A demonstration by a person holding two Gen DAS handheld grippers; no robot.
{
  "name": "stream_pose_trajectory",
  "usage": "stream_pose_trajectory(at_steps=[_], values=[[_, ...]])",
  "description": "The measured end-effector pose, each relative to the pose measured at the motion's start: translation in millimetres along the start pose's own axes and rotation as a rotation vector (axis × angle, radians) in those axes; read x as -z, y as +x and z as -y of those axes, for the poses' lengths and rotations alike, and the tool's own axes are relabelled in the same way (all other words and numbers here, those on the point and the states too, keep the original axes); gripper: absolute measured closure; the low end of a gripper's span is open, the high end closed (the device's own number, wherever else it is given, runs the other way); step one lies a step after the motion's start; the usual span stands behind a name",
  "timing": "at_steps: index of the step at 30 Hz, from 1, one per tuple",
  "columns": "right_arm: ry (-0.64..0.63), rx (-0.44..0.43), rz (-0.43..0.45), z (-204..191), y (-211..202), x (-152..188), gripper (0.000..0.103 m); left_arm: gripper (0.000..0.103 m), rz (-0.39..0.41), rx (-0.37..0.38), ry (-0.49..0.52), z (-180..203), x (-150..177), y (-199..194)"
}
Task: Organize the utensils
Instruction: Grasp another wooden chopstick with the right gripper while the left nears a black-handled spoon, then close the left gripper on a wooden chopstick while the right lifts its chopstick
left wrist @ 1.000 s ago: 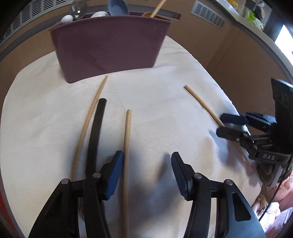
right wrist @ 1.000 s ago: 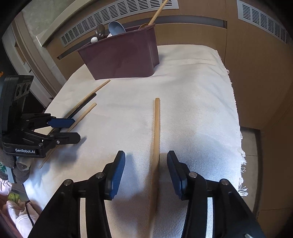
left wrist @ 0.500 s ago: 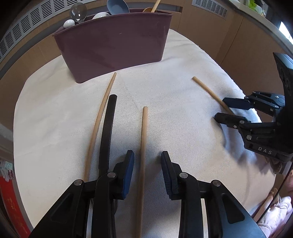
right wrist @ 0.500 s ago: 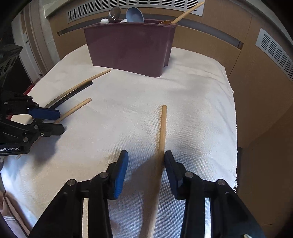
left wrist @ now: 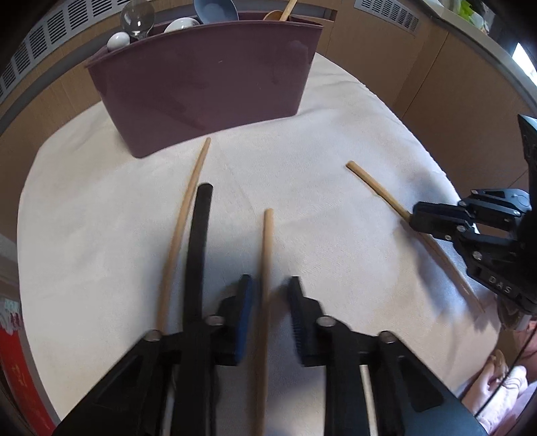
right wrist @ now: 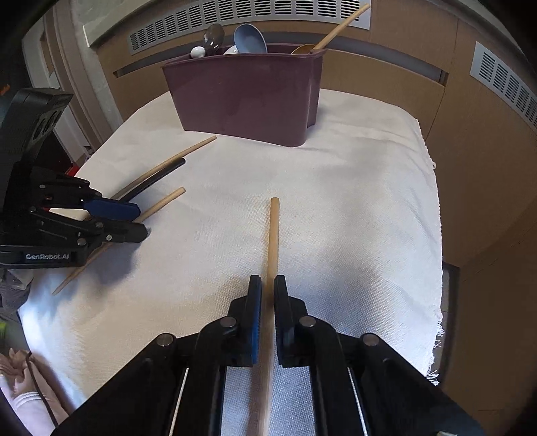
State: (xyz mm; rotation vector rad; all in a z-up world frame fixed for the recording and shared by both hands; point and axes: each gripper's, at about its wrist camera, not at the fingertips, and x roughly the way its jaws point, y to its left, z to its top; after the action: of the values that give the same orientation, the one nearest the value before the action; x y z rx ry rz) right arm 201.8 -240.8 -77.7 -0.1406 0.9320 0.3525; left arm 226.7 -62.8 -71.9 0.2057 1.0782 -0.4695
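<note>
Four chopsticks lie on a white cloth [left wrist: 84, 234] in front of a maroon utensil holder [left wrist: 208, 90]. My left gripper [left wrist: 268, 281] straddles a wooden chopstick [left wrist: 267, 241]. Its jaws are closing with the stick between them, and a gap still shows on the right side. A black chopstick [left wrist: 199, 228] and a second wooden one [left wrist: 188, 201] lie just to the left. My right gripper [right wrist: 267, 280] is closing tight, and its pads press a wooden chopstick [right wrist: 273, 228] that points at the holder [right wrist: 248, 97].
Spoons [right wrist: 250, 38] and a wooden ladle handle [right wrist: 339, 26] stick out of the holder. The cloth's fringed edge [right wrist: 436, 302] drops off at the right, with wooden panelling beyond. The other gripper shows in each view: left gripper [right wrist: 141, 219], right gripper [left wrist: 414, 214].
Both grippers' jaws have narrowed from wide apart. The right has come onto its chopstick, and the left is nearly against its own. Both views have tilted slightly, bringing the holder closer.
</note>
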Motion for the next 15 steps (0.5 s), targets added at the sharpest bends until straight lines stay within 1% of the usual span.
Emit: stream_pose_trajectory(at_steps=[1, 2, 5, 7, 8, 10, 11, 13, 15], values=[[0.005, 0.0, 0.003, 0, 0, 0, 0.097, 0.096, -0.001, 0.001, -0.002, -2, -4, 1], [0.009, -0.002, 0.004, 1, 0, 0, 0.097, 0.097, -0.002, 0.002, -0.005, -3, -6, 3], [0.014, -0.009, 0.017, 1, -2, 0, 0.096, 0.097, 0.012, -0.025, 0.01, 1, -5, 1], [0.013, -0.017, 0.025, 1, -3, -1, 0.096, 0.097, 0.032, -0.014, -0.003, 3, 3, -5], [0.011, -0.013, 0.029, 1, -4, -2, 0.096, 0.097, 0.053, -0.008, -0.015, 5, 6, -10], [-0.005, -0.014, 0.018, 1, -4, -6, 0.09, 0.097, 0.118, 0.005, -0.038, 5, 17, -29], [-0.004, -0.011, 0.011, 1, -4, -9, 0.082, 0.097, 0.155, 0.016, -0.053, 4, 23, -39], [-0.013, -0.002, -0.021, 1, 1, -13, 0.074, 0.097, 0.223, 0.035, -0.085, 2, 33, -58], [-0.012, 0.024, -0.054, 0, 8, -17, 0.074, 0.097, 0.28, 0.041, -0.109, 1, 42, -73]])
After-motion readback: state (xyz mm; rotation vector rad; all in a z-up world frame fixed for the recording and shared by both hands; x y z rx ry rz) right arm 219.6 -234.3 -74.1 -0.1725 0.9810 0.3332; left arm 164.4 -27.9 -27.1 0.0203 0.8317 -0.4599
